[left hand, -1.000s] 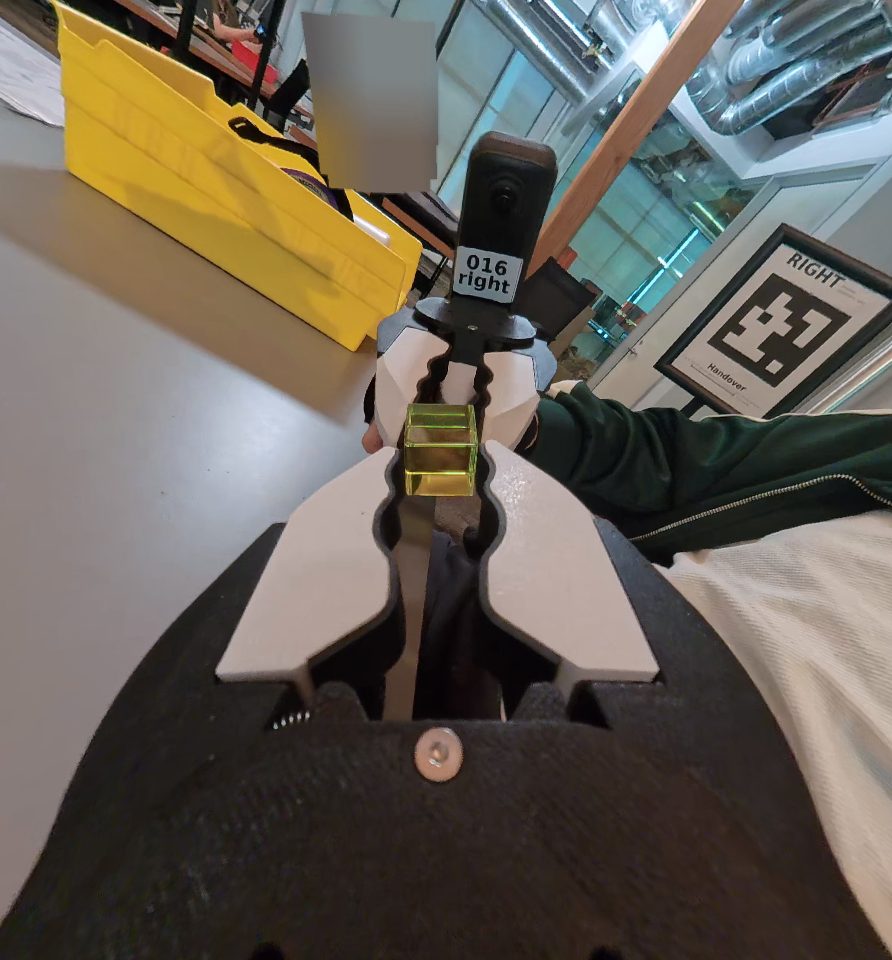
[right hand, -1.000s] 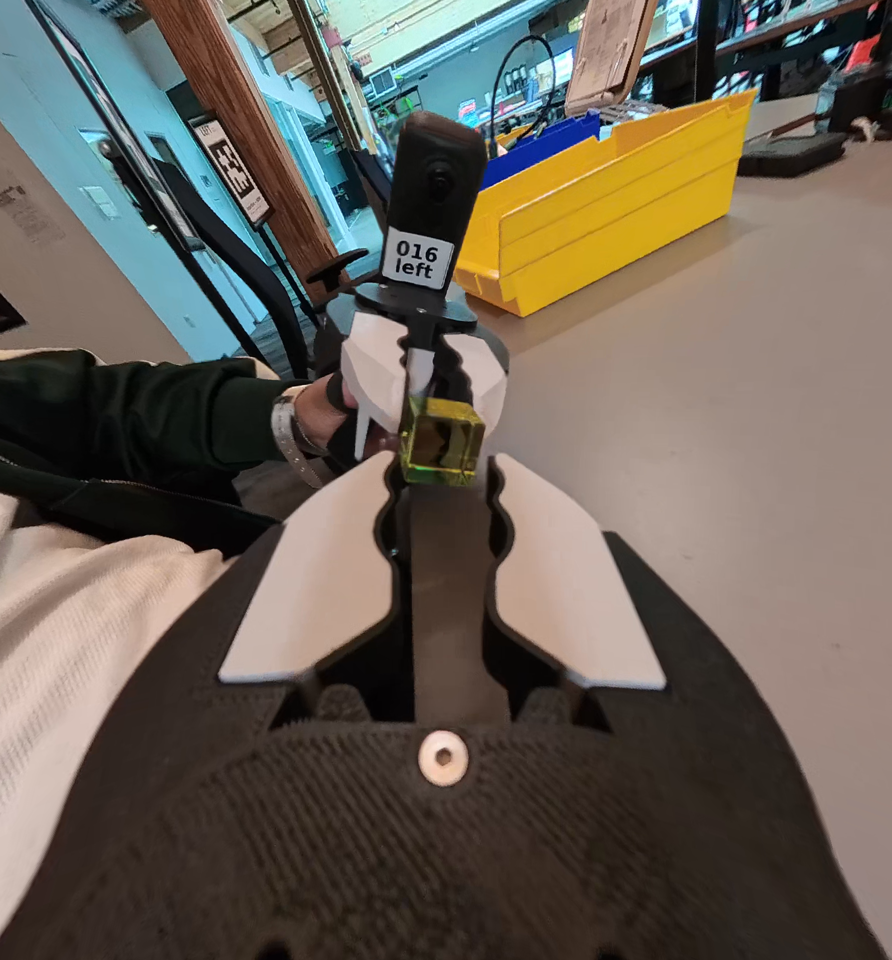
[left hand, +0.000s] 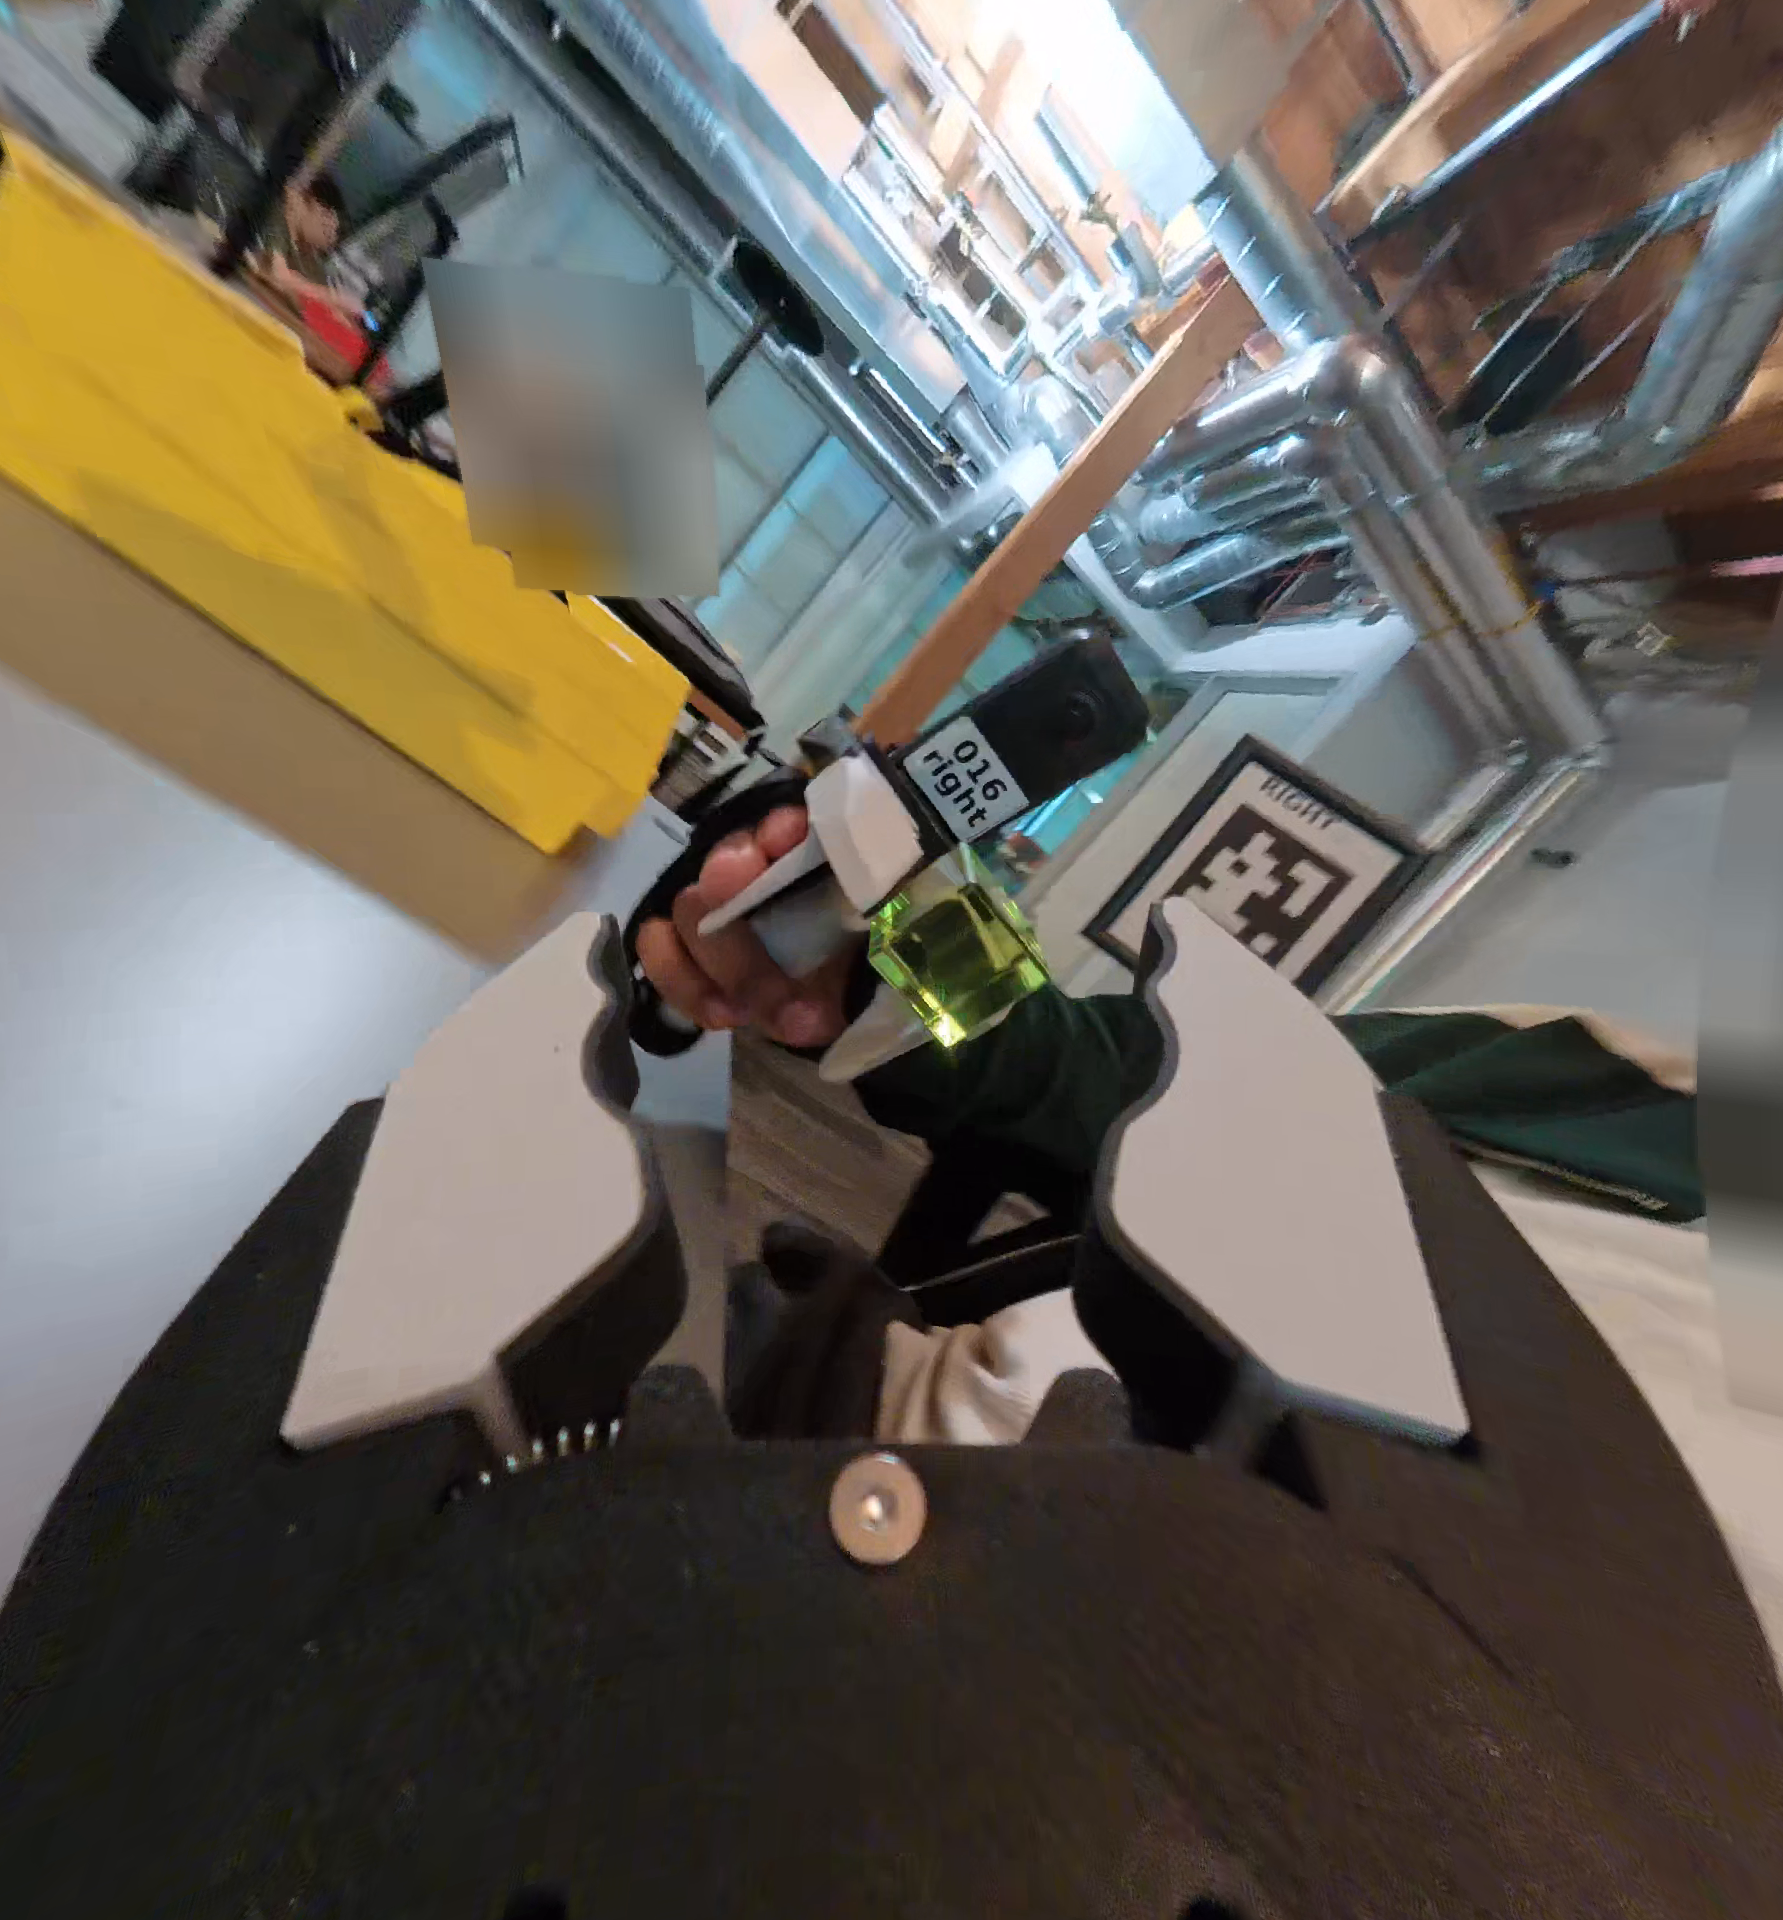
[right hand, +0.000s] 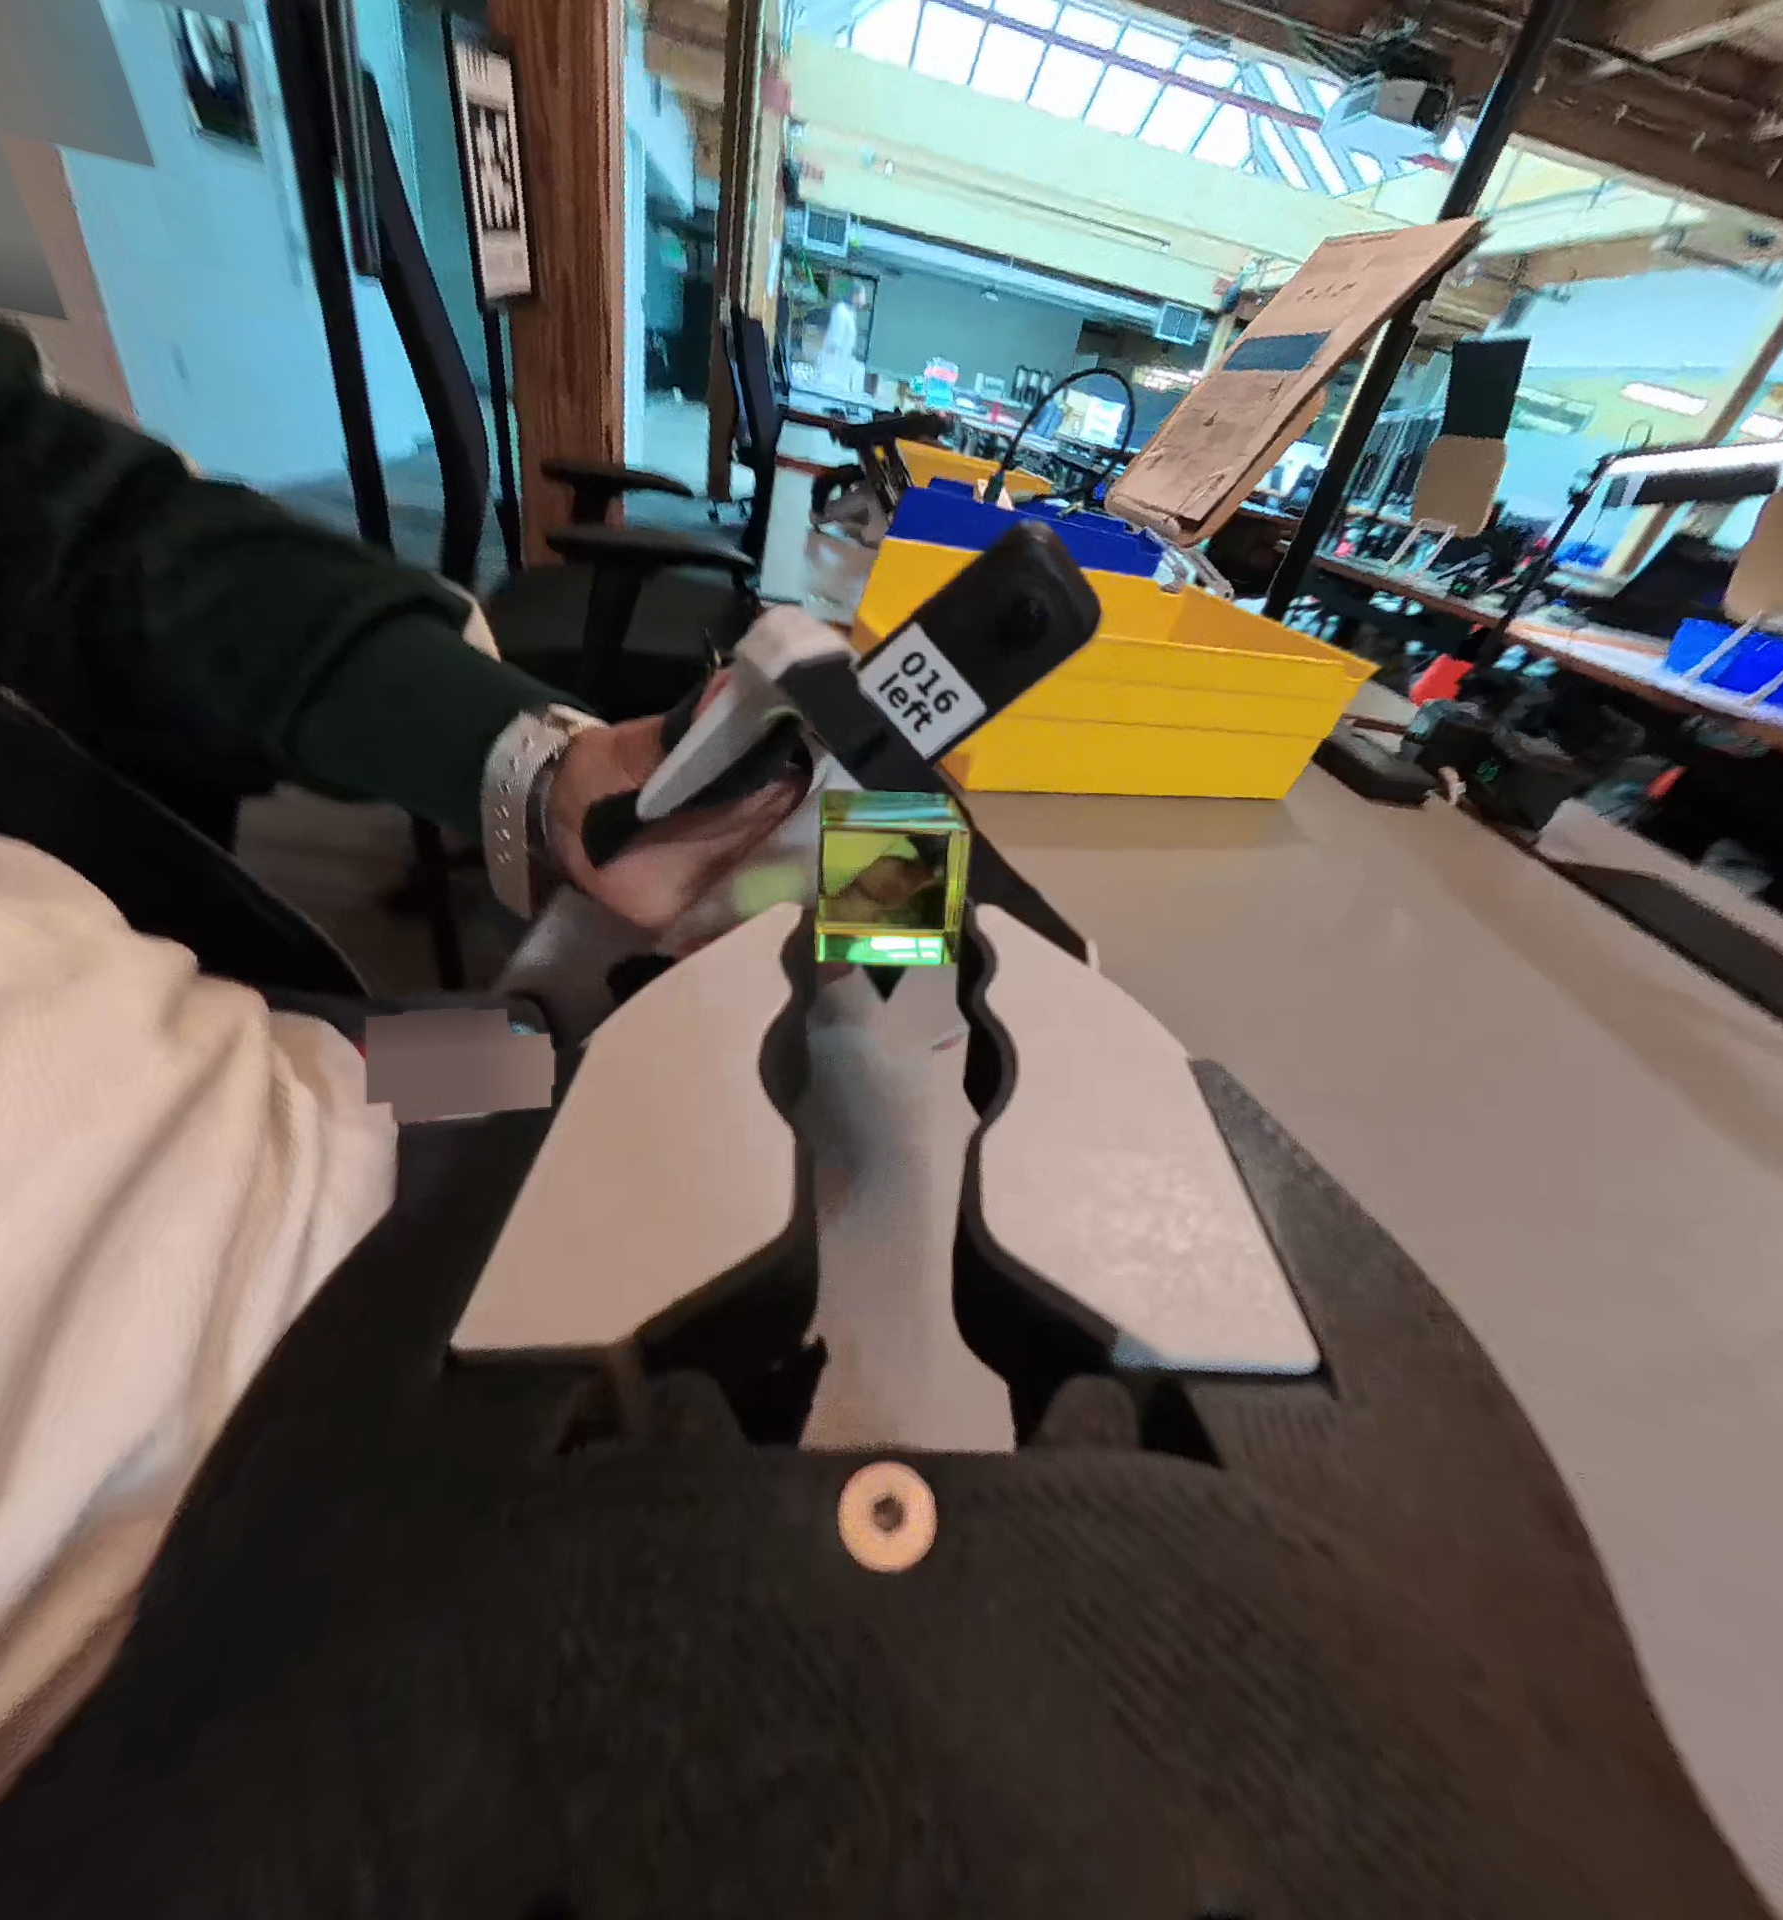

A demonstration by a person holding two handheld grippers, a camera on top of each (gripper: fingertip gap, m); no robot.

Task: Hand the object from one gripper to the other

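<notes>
Right gripper is clamped on the clear green cube at its fingertips, held in the air above the near edge of the grey table. Left gripper is spread wide with nothing in it, just beside the cube but apart from it. Handover looks complete on the grip side, so next move is likely to draw the two apart, keeping the squeeze firm; yellow bin sits toward the table's far edge.
</notes>
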